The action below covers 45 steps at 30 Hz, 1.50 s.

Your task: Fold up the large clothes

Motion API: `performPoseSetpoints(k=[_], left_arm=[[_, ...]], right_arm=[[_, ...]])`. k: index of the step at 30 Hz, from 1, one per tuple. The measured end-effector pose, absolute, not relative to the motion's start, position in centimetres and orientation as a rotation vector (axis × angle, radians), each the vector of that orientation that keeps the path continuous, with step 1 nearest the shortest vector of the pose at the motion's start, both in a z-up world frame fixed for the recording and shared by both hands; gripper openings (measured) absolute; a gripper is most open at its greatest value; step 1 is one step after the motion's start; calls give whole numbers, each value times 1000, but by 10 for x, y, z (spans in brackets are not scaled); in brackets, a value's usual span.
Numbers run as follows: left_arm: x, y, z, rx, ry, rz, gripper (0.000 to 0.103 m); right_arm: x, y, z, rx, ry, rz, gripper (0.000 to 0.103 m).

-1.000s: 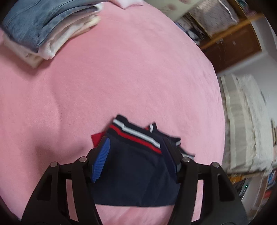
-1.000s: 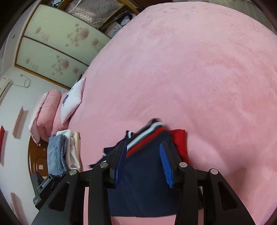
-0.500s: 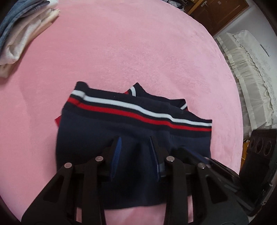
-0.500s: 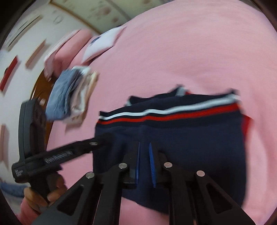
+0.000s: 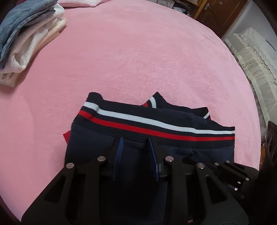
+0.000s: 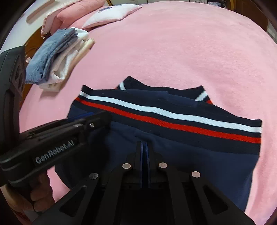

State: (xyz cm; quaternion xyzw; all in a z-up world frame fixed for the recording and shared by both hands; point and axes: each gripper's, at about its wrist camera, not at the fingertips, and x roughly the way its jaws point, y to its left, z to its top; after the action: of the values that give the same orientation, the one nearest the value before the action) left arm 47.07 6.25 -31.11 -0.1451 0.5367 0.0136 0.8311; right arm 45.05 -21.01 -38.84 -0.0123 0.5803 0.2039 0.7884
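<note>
Left tool (image 5: 135,147) parted, right tool (image 6: 144,147) closed

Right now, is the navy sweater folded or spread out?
Folded. The navy sweater lies as a compact rectangle on the pink blanket; its striped hem crosses the top, layers beneath.

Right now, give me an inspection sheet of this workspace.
Surface: pink blanket over the bed.
Job's things: navy garment with red and white stripes, folded flat.
Clutter: stack of folded clothes, jeans on top; pillow behind it.
Grippers: left gripper open over the garment; right gripper shut, whether on cloth I cannot tell.
Cables: nothing seen.
Surroundings: wooden door, white covered furniture.
</note>
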Motion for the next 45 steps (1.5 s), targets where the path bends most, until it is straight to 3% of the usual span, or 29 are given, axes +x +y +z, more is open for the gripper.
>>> performPoseSetpoints(k=[23,30,36,45], left_arm=[[467,83,-305,-218,1113,194,27],[441,52,-279,-270,1171,-29,27],[417,27,-302,-312,1305,-80,27],[391,74,-311,-303,1332,77,27]], right_arm=[[452,-329,-380,-52,1258,28,1],[423,-336,-352,105,1239,182,1],[386,-308,-370,352,1306,414,1],[366,-344,-398,422,1331,388,1]])
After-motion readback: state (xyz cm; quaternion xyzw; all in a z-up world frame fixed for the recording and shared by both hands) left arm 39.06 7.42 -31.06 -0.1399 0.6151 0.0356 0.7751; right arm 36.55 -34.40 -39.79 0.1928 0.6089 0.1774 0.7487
